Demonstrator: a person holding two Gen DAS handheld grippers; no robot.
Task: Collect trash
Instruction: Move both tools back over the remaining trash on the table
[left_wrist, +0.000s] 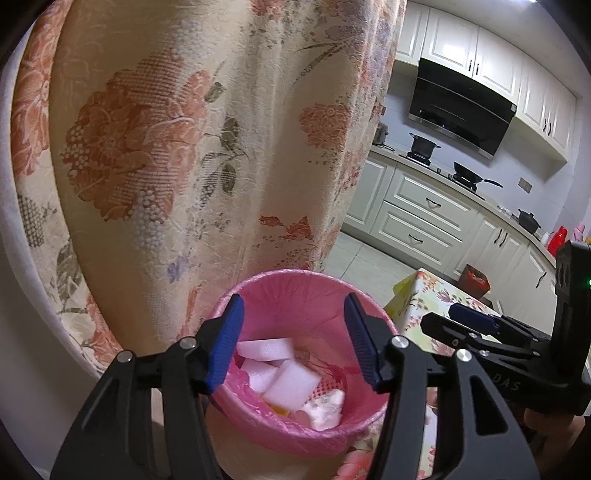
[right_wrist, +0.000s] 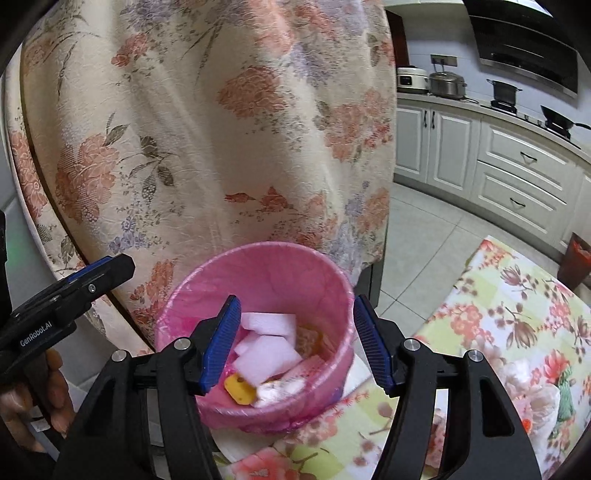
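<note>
A pink bin (left_wrist: 288, 275) lined with a pink bag stands at the table's edge. Inside lie white foam pieces (left_wrist: 291, 384), a crumpled whitish wrapper (left_wrist: 325, 408) and a bit of yellow. My left gripper (left_wrist: 293, 343) hovers over the bin's mouth, open, with nothing between its blue pads. In the right wrist view the same bin (right_wrist: 258, 251) holds the foam pieces (right_wrist: 266, 354), a yellow scrap (right_wrist: 240, 387) and the wrapper (right_wrist: 280, 391). My right gripper (right_wrist: 297, 345) is open and empty above it. Each gripper shows in the other's view: the right gripper (left_wrist: 450, 317) and the left gripper (right_wrist: 114, 264).
A floral curtain (left_wrist: 166, 166) hangs right behind the bin. The flowered tablecloth (right_wrist: 498, 314) spreads to the right. White kitchen cabinets (left_wrist: 424, 206) and a stove line the far wall, with a small red-lined bin (left_wrist: 474, 280) on the floor. A hand (right_wrist: 37, 398) holds the left gripper's handle.
</note>
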